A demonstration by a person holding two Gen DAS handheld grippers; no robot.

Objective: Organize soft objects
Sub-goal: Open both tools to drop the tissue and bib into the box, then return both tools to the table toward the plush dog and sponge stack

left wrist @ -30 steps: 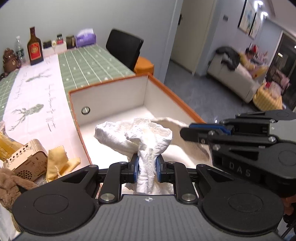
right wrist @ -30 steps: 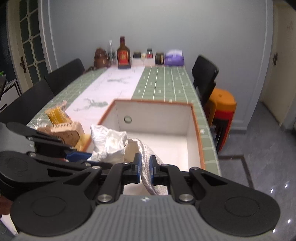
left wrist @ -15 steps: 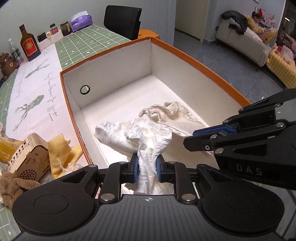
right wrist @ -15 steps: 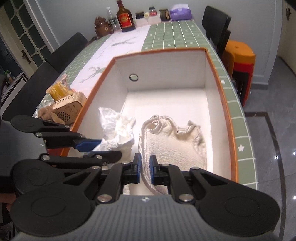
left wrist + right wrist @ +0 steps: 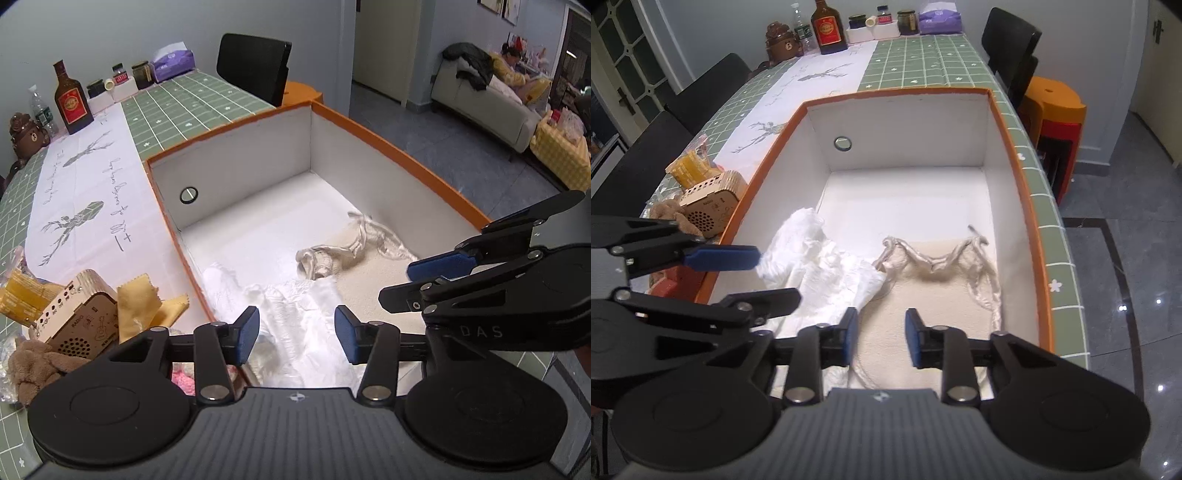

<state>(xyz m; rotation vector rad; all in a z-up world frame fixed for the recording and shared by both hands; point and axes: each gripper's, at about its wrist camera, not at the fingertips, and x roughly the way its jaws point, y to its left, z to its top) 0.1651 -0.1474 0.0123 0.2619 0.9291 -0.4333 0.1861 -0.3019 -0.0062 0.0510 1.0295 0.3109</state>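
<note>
Up at the far end of the desk [image 5: 923,59], at twelve o'clock, a brown liquor bottle [image 5: 827,27] with a red label stands beside a bear-shaped jar [image 5: 783,40], with small dark jars [image 5: 905,20] and a purple tissue pack [image 5: 940,20] along the wall. At nine o'clock sits a wooden radio [image 5: 79,317], yellow packets [image 5: 22,295] just behind it. A black chair [image 5: 255,66] is tucked in at one o'clock, orange stools [image 5: 1056,110] at two, and a sofa [image 5: 491,107] across the room.
</note>
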